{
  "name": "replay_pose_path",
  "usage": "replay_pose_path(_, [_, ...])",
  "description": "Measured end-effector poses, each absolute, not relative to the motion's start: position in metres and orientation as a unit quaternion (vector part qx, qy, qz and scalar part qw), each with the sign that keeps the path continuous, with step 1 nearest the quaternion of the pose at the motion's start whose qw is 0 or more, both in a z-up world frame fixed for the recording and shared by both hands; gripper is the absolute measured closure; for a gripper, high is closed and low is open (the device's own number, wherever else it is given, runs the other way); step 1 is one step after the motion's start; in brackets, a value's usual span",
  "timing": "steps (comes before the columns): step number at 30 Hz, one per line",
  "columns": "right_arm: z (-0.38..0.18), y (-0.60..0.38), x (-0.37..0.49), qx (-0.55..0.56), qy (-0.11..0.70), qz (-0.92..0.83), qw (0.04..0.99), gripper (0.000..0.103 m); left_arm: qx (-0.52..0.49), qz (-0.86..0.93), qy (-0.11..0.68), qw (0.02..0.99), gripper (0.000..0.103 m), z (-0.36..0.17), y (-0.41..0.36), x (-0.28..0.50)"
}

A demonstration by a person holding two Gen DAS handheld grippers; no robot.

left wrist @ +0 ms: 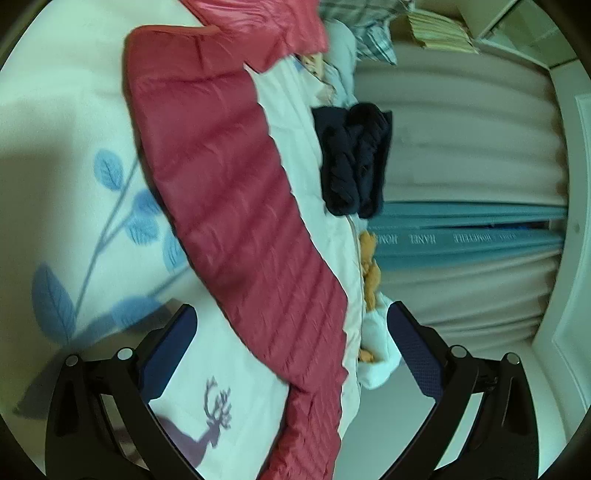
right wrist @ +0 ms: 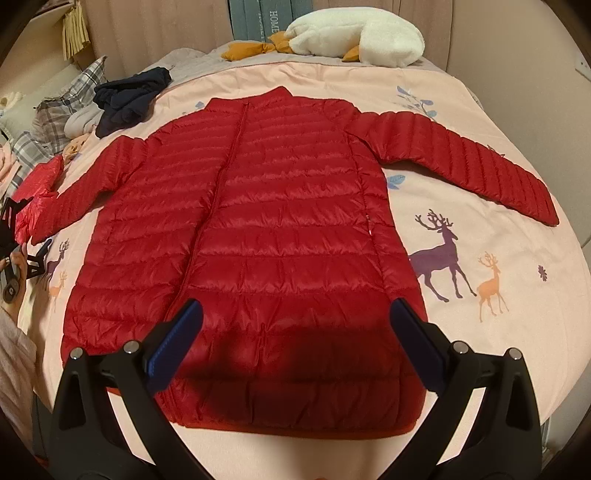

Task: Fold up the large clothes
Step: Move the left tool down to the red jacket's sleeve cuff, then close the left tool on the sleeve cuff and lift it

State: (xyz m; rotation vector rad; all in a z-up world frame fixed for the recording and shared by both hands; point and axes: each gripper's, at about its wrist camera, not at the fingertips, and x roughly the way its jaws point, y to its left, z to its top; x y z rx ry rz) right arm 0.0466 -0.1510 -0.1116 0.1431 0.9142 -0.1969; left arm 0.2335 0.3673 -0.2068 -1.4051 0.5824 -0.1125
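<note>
A red quilted down jacket (right wrist: pixel 258 236) lies flat on the bed, zipper up, both sleeves spread out to the sides. My right gripper (right wrist: pixel 295 332) is open and empty, hovering over the jacket's lower hem. My left gripper (left wrist: pixel 291 332) is open and empty, just above the jacket's left sleeve (left wrist: pixel 236 206), which runs between its fingers. The left gripper also shows in the right wrist view (right wrist: pixel 22 240) at the far left by the sleeve cuff (right wrist: pixel 37 199).
The pink bedsheet (right wrist: pixel 480 221) has deer and blue leaf prints. A dark navy garment (right wrist: pixel 129 96) lies at the back left beside plaid fabric (right wrist: pixel 62 107). A white plush toy (right wrist: pixel 354 33) sits at the headboard. The bed's front edge is just under my right gripper.
</note>
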Motion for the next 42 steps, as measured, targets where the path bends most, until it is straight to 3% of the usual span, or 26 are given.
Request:
replay_pose_path(24, [-0.146, -0.166, 0.077, 0.073, 0.473, -0.111, 0.871, 0.002, -0.67, 0.045, 0.21, 0.711, 0.001, -0.207, 0.415, 0.268])
replay_pose_path(29, [-0.153, -0.169, 0.081, 0.08, 0.478, -0.116, 0.867, 0.002, -0.639, 0.04, 0.222, 0.736, 0.003, -0.201, 0.408, 0.275])
replay_pose_path(32, [-0.152, -0.166, 0.082, 0.075, 0.477, -0.112, 0.869, 0.002, -0.613, 0.05, 0.246, 0.749, 0.034, -0.202, 0.402, 0.281])
replay_pose_path(34, [-0.151, -0.165, 0.082, 0.071, 0.475, -0.11, 0.87, 0.002, -0.611, 0.05, 0.264, 0.745, 0.073, -0.209, 0.4, 0.284])
replay_pose_path(39, [-0.151, -0.164, 0.082, 0.071, 0.476, -0.111, 0.869, 0.002, -0.604, 0.071, 0.282, 0.742, 0.091, -0.219, 0.398, 0.283])
replay_pose_path(42, [-0.15, -0.164, 0.081, 0.07, 0.476, -0.112, 0.869, 0.002, -0.602, 0.073, 0.284, 0.743, 0.092, -0.219, 0.398, 0.284])
